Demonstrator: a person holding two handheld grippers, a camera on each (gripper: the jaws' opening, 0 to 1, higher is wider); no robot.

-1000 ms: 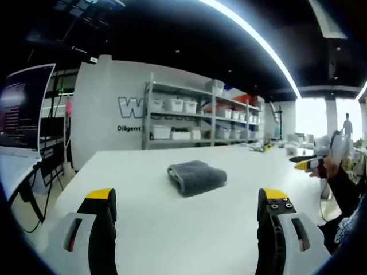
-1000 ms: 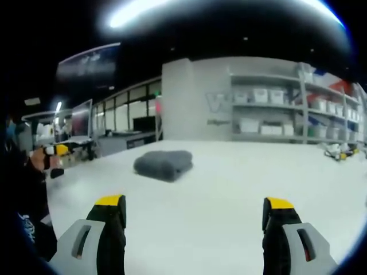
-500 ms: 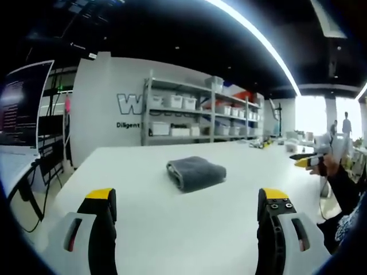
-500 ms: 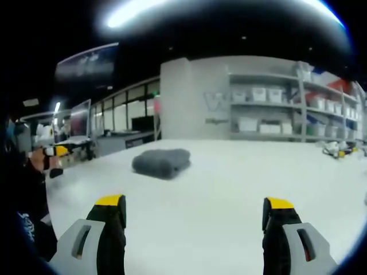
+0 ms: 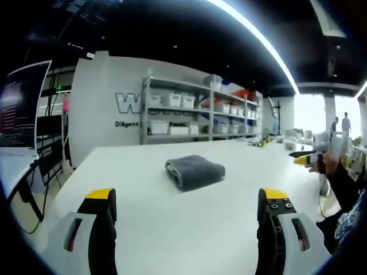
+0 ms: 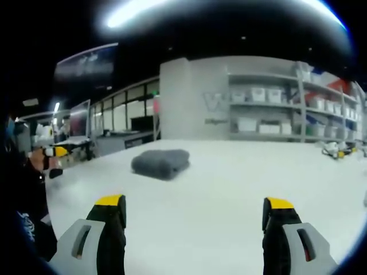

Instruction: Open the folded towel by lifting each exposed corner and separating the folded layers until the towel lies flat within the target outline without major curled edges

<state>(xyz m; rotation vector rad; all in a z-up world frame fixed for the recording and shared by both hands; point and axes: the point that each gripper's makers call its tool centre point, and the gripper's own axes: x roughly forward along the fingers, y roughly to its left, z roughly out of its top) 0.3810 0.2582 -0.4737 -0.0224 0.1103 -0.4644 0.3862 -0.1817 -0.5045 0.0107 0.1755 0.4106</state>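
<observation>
The gray towel (image 5: pixel 195 172) lies folded in a soft, thick bundle on the white worktop (image 5: pixel 172 229). It sits out in the open part of the worktop, with bare white surface all around it. In the right gripper view you see the same towel (image 6: pixel 160 162) from its other side, still folded up.

Your left gripper (image 5: pixel 186 206) hangs above the worktop, well back from the towel. Its two yellow-tipped fingers (image 5: pixel 101 196) are spread wide and hold nothing. Your right gripper (image 6: pixel 194 207) also hangs above the worktop, well back from the towel. Its fingers (image 6: pixel 278 205) are spread wide too, and they hold nothing. Neither gripper touches the towel.

In the left gripper view, your right gripper (image 5: pixel 307 158) shows off to the right of the towel, with a dark sleeve (image 5: pixel 344 189) behind it. In the right gripper view, your left gripper (image 6: pixel 54 152) shows off to the left of the towel.

Behind the towel, past the far edge of the worktop, stands a metal shelf rack (image 5: pixel 198 114) with white bins on it. To the left of the towel, beyond the worktop, is a dark screen (image 5: pixel 20 106).
</observation>
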